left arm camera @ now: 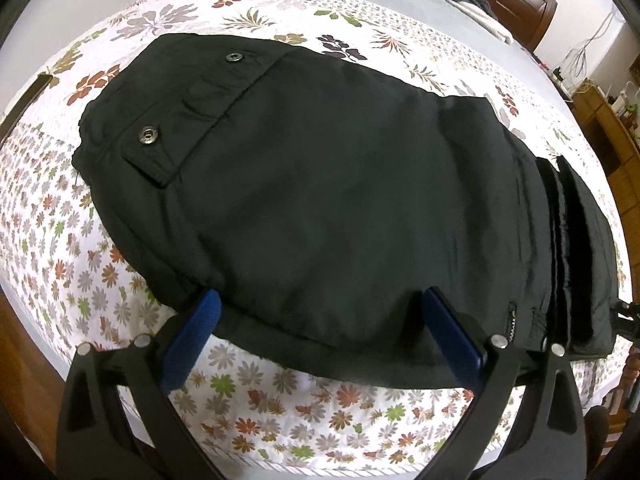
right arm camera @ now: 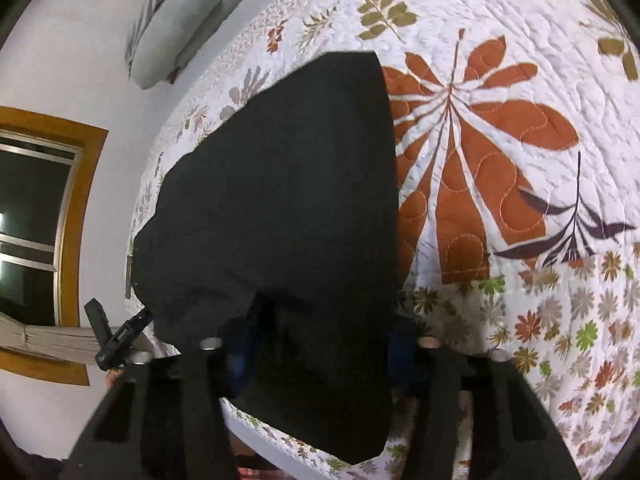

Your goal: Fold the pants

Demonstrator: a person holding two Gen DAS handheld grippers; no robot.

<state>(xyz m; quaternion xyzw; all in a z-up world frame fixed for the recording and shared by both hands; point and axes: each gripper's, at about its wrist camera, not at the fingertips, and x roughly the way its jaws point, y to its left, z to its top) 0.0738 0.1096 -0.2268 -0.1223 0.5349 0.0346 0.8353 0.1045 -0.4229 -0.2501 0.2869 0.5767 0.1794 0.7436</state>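
Black pants [left arm camera: 328,184] lie folded on the floral quilt, waistband with two metal snaps at the upper left and stacked folded leg layers at the right. My left gripper [left arm camera: 320,300] is open, its blue fingers [left arm camera: 452,336] spread at the near edge of the pants. In the right wrist view the pants [right arm camera: 288,200] fill the centre and drape over my right gripper [right arm camera: 320,320]. Its blue fingers [right arm camera: 240,352] stand apart with black cloth between them, their tips hidden under the fabric.
The floral quilt [left arm camera: 280,400] covers a bed. A grey pillow [right arm camera: 176,28] lies at the head. A wooden-framed window [right arm camera: 36,216] is on the wall. Wooden furniture [left arm camera: 600,128] stands at the right. The left gripper's handle [right arm camera: 116,336] shows past the pants.
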